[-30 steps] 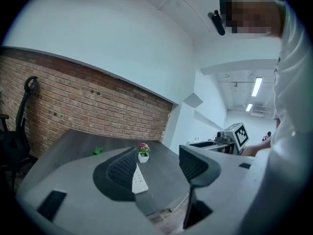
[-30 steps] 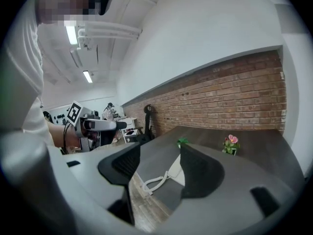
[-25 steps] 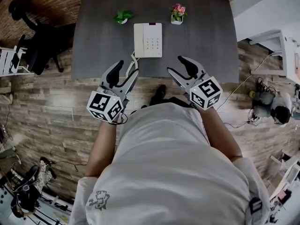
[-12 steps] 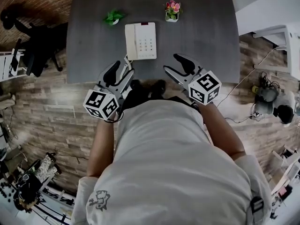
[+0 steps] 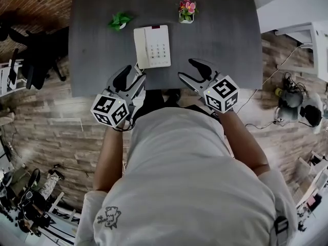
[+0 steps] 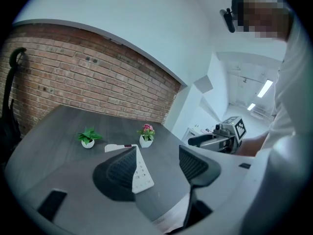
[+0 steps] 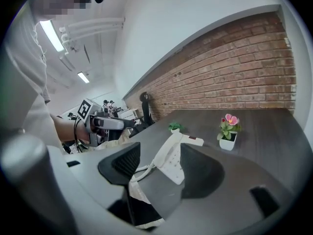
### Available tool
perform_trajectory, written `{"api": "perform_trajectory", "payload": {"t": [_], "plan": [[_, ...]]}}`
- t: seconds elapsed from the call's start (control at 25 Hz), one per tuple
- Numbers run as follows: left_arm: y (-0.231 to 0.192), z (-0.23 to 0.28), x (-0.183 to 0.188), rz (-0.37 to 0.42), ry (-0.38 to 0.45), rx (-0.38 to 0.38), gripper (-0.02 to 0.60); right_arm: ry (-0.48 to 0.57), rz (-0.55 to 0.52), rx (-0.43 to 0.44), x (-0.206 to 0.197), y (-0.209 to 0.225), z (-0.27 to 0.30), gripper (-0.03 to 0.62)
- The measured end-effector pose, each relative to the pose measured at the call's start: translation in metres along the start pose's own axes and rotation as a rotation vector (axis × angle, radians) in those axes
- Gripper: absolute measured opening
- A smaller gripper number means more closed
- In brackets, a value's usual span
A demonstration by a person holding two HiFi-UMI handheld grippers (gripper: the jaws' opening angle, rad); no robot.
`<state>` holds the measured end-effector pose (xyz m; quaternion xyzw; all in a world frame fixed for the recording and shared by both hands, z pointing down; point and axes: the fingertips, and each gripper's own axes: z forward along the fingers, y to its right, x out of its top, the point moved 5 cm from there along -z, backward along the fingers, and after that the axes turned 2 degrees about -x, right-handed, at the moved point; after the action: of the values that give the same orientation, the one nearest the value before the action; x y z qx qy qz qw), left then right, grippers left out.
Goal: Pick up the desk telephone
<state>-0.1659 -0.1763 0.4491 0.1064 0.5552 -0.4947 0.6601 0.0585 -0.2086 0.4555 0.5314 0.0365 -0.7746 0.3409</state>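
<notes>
Tabletop [image 5: 225, 40] | telephone [image 5: 152, 46] ahead between left gripper [image 5: 135, 74], right gripper [image 5: 186, 69] (untouched)

Before me: dark grey table [image 5: 220, 40] | near my edge, centre: white desk telephone [image 5: 152, 46] | beyond it, left: small potted green plant [image 5: 119, 21] | beyond it, right: pink-flowered pot plant [image 5: 186, 11], both apart from it

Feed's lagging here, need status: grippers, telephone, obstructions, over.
Both open, empty: left gripper, right gripper, at near edge of table. Ahead, desk telephone flat, untouched. Beyond it green plant and flower pot, nothing blocking.
</notes>
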Motion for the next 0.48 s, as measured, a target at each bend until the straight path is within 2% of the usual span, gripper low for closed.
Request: {"api": "perform_trajectory", "payload": {"t": [0.48], "plan": [[-0.065,0.038,-0.018,-0.074,-0.12,-0.045,0.285,-0.096,0.051,-0.029,-0.014,0.034,0.048,0.233]]}}
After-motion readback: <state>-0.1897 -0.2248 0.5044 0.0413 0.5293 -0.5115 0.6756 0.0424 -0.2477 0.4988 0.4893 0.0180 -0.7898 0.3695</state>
